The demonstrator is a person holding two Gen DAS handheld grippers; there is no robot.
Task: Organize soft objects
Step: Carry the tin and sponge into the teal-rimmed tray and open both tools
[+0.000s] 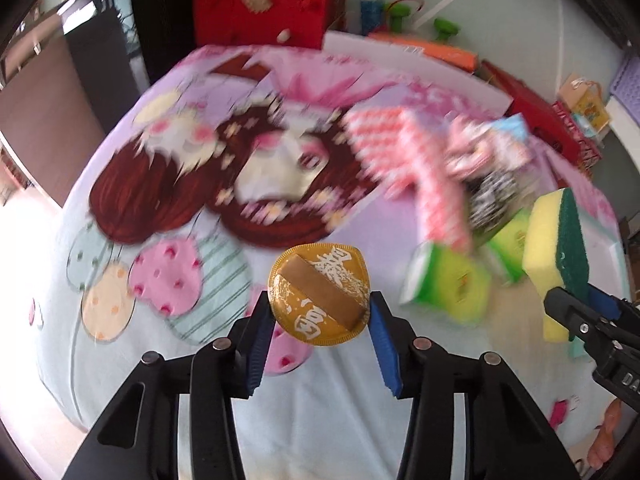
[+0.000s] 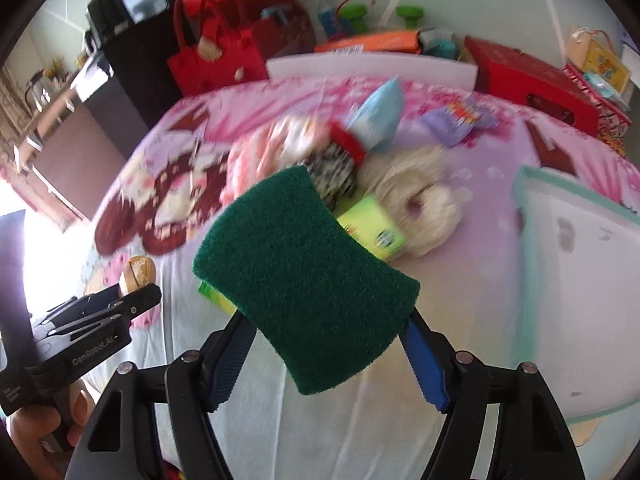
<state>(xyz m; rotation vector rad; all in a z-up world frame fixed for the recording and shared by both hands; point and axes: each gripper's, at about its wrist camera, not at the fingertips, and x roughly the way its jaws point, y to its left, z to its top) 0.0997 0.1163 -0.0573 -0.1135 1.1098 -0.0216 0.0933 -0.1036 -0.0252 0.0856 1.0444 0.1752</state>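
Left gripper (image 1: pixel 318 312), lower centre of its frame, pinches a round golden-brown powder puff (image 1: pixel 319 294) above the cartoon-print bedsheet (image 1: pixel 120 360). Right gripper (image 2: pixel 328 344) clamps a yellow sponge with green scouring face (image 2: pixel 304 276), centre frame, above the pile of soft packets (image 2: pixel 340 160).

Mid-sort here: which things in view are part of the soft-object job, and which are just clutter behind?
Job items:
- round gold pad, held by left gripper
- green-and-yellow sponge, held by right gripper
- pile of soft items on the bedsheet
- white tray

Just lying about:
- red bag
- red box
- water bottle
- green dumbbells
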